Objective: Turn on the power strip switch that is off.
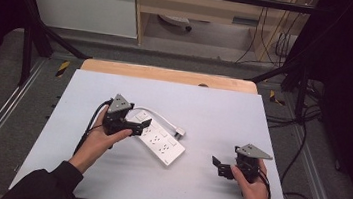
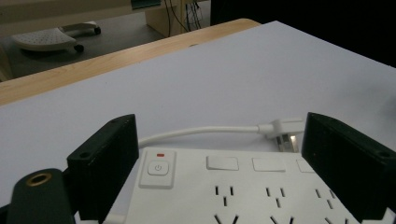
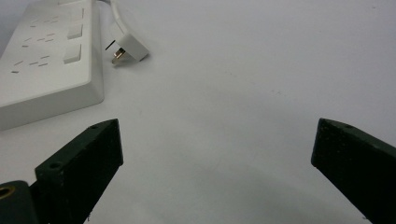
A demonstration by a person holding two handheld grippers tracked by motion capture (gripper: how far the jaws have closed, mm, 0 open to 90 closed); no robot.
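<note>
A white power strip [image 1: 162,143] lies flat on the pale table top [image 1: 213,114], with its short white cable [image 1: 155,113] curling back to a plug [image 1: 179,132] that lies loose beside it. My left gripper [image 1: 140,127] sits at the strip's switch end. In the left gripper view, its jaws stand against both long sides of the power strip [image 2: 233,186], next to the power button [image 2: 158,168]. The plug [image 2: 285,130] lies just beyond the right jaw. My right gripper [image 1: 220,168] hovers low at the front right, open and holding nothing. It faces the power strip [image 3: 46,56] and plug [image 3: 130,49].
A wooden strip [image 1: 167,74] edges the table's far side. Beyond it are a cabinet [image 1: 200,6], hanging cables [image 1: 267,39] and a wheeled base [image 1: 176,21] on the floor. Dark frame posts [image 1: 27,47] stand at both sides.
</note>
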